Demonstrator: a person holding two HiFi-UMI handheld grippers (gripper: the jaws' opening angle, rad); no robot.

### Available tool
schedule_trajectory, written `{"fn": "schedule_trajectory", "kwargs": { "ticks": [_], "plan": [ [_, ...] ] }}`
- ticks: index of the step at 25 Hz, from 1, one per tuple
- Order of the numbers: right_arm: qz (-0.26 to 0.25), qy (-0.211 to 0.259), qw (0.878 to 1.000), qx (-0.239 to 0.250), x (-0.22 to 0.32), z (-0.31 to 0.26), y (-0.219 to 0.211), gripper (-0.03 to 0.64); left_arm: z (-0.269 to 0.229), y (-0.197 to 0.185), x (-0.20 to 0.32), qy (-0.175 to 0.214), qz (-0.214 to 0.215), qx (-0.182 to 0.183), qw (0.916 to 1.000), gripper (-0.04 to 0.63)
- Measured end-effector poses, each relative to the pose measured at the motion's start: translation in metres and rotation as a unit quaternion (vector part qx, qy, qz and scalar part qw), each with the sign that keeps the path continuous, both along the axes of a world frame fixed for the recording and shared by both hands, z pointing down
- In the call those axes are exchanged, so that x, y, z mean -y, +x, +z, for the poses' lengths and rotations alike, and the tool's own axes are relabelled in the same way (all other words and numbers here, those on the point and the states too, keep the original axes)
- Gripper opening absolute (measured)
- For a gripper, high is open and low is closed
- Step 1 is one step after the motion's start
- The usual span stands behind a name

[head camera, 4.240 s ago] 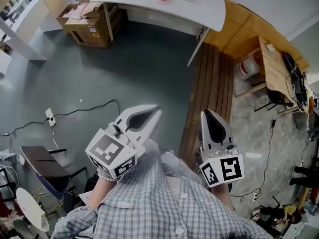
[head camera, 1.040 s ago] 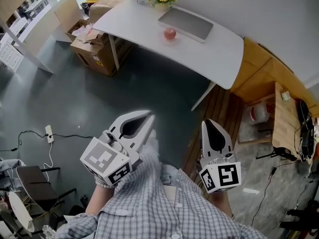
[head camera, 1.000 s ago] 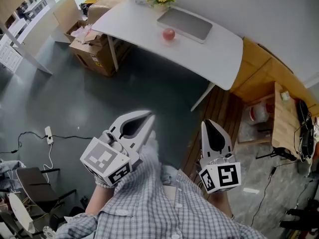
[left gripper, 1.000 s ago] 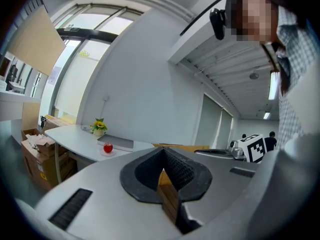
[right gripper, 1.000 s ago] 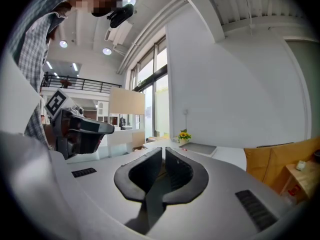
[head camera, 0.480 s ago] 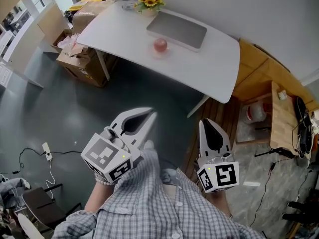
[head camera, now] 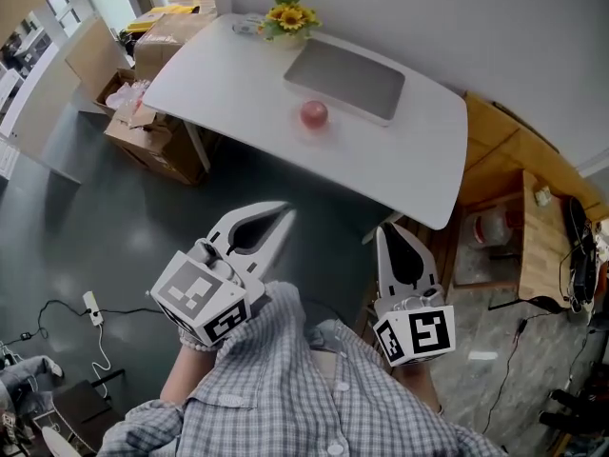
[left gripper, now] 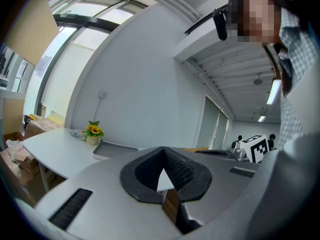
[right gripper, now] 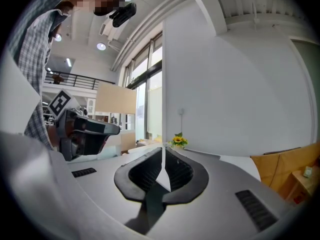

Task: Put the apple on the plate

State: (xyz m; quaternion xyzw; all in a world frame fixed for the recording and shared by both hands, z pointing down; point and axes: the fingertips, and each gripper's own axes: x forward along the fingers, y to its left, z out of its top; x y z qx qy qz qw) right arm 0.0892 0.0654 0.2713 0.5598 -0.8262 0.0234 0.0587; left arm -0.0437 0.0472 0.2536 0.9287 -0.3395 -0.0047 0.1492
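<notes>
A red apple (head camera: 314, 114) sits on the white table (head camera: 238, 93), just in front of a flat grey rectangular plate (head camera: 344, 79). The apple is well ahead of both grippers. My left gripper (head camera: 287, 212) is held close to my body, jaws shut with nothing between them. My right gripper (head camera: 384, 228) is beside it, also shut and empty. The left gripper view shows the plate (left gripper: 114, 148) beyond the shut jaws of my left gripper (left gripper: 162, 149); the apple is hidden there. In the right gripper view my right gripper (right gripper: 163, 147) points toward the table (right gripper: 240, 162).
A small pot of sunflowers (head camera: 289, 17) stands at the table's far edge. Open cardboard boxes (head camera: 143, 112) lie left of the table on the grey floor. A wooden step (head camera: 509, 165) and a small wooden table are on the right. A power strip (head camera: 91, 303) with a cable lies lower left.
The table, apple and plate have come nearer and sit lower in the head view. Both grippers stay shut and close to the body.
</notes>
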Motion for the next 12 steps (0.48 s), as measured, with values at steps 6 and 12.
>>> {"fn": "schedule_trajectory", "kwargs": {
  "ticks": [6, 12],
  "plan": [
    [0.005, -0.002, 1.0, -0.011, 0.021, 0.002, -0.007, 0.034, 0.005, -0.008, 0.023, -0.006, 0.001, -0.004, 1.0, 0.009],
    [0.013, -0.018, 1.0, -0.022, 0.045, 0.012, 0.0, 0.034, 0.017, -0.002, 0.044, -0.02, 0.002, 0.0, 0.9998, 0.009]
  ]
}}
